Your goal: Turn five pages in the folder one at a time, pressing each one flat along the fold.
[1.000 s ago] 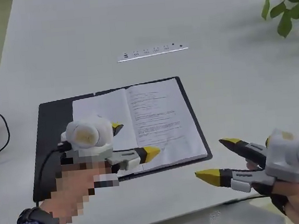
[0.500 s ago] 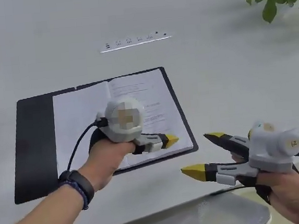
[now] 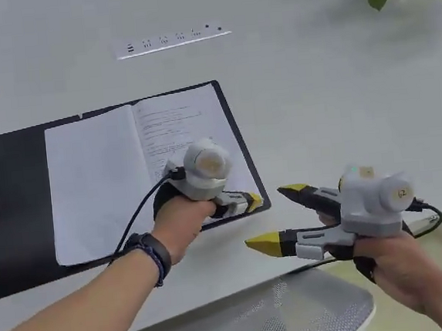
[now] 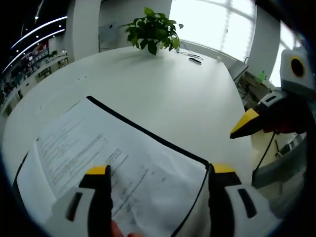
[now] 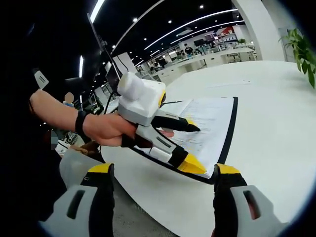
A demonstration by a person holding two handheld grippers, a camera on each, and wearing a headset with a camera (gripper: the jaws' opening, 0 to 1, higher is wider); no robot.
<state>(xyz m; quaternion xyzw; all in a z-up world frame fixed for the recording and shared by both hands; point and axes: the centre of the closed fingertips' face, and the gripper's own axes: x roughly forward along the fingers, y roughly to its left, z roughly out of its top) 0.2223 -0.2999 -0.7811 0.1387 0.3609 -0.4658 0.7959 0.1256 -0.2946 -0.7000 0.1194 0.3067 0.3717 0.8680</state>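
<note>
The wide white bench carries the open black folder in the left half of the head view, laid flat so a leaf can be lifted from its right edge. The left tongs hang over the lower right corner of the right-hand white printed page, jaws spread wide with nothing pinched, likely lining up to take that corner; whether they touch it I cannot tell. The right tongs, at lower right, gape empty beside the folder, probably waiting to press the fold
</note>
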